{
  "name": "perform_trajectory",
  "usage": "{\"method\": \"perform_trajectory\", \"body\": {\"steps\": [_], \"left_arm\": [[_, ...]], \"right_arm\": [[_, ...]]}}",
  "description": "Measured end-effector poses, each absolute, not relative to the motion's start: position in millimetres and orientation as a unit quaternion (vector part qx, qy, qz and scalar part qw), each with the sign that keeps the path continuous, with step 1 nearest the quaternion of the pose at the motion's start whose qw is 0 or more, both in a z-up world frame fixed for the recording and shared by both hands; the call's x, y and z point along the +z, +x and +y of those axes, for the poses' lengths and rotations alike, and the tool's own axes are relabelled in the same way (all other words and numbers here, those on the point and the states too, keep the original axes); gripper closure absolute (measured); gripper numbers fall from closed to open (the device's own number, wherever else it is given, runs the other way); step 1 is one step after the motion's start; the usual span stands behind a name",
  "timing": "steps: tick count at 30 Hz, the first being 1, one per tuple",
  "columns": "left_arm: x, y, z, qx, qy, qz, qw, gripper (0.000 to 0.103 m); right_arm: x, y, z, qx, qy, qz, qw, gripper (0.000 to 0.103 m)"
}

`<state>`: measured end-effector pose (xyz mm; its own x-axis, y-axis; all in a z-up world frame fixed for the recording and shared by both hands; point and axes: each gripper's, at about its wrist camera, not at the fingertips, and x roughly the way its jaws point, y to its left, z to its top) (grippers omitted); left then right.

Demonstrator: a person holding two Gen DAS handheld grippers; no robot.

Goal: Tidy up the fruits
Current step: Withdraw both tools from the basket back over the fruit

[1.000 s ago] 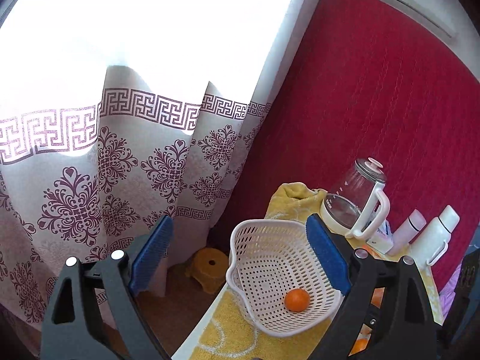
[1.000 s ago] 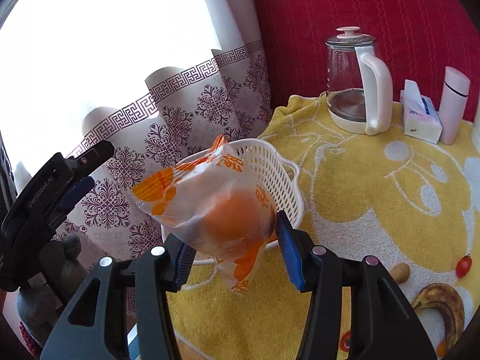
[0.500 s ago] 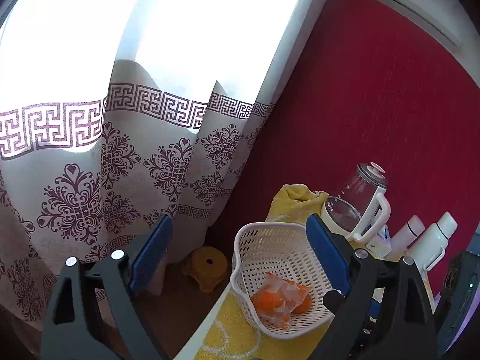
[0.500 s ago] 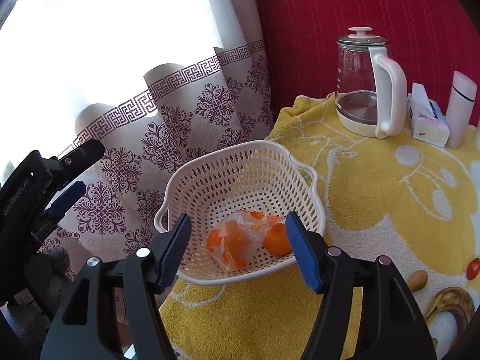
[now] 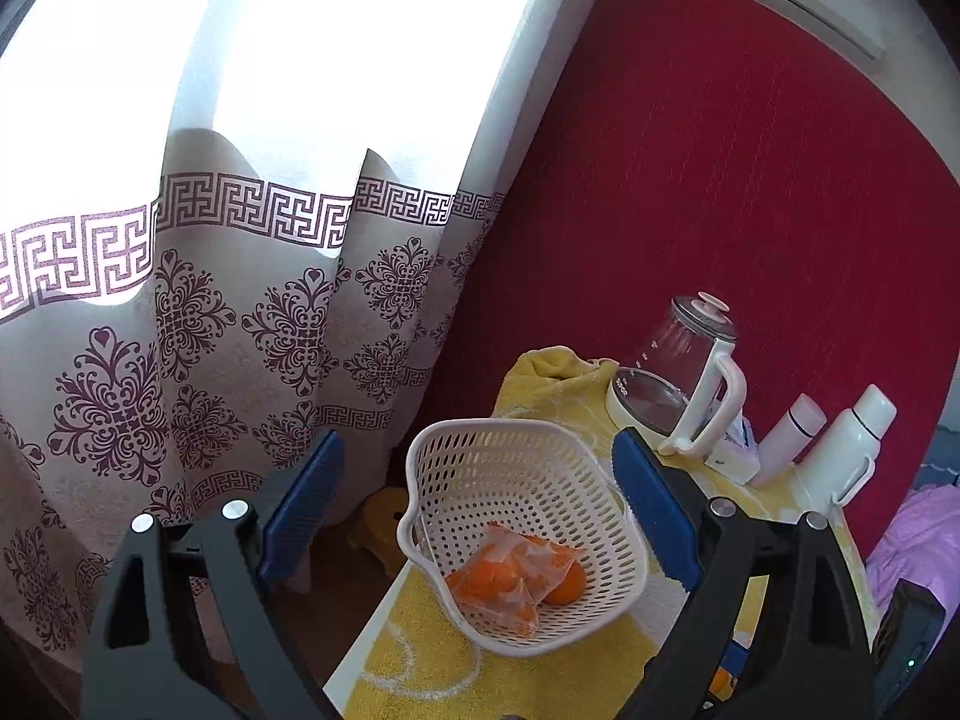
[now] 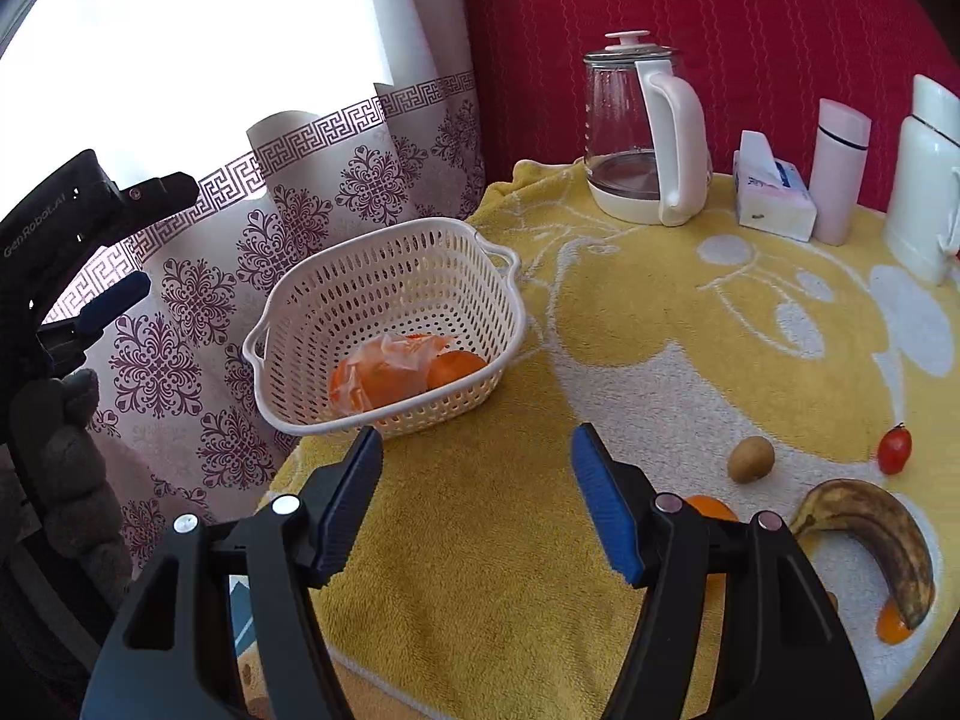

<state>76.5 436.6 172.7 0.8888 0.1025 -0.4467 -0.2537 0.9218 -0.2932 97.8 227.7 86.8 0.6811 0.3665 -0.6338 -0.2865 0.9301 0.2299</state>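
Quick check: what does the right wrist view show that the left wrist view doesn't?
Only the right wrist view shows the fruit still outside the basket: kiwi, banana, small tomato, and an orange partly behind the open right claw. Only the left wrist view shows the yellow stool on the floor, plus the open left claw's own fingers. Both show the basket holding the bagged orange and a loose orange, the kettle and two bottles.
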Motion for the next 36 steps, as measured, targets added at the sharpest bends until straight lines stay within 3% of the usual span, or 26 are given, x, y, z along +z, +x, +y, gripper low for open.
{"method": "perform_trajectory", "body": {"steps": [36], "left_arm": [[135.8,84.4,300.8,-0.023,-0.055,0.278,0.959,0.010]], "right_arm": [[59.7,41.5,11.1,-0.026,0.176,0.328,0.928,0.032]]}}
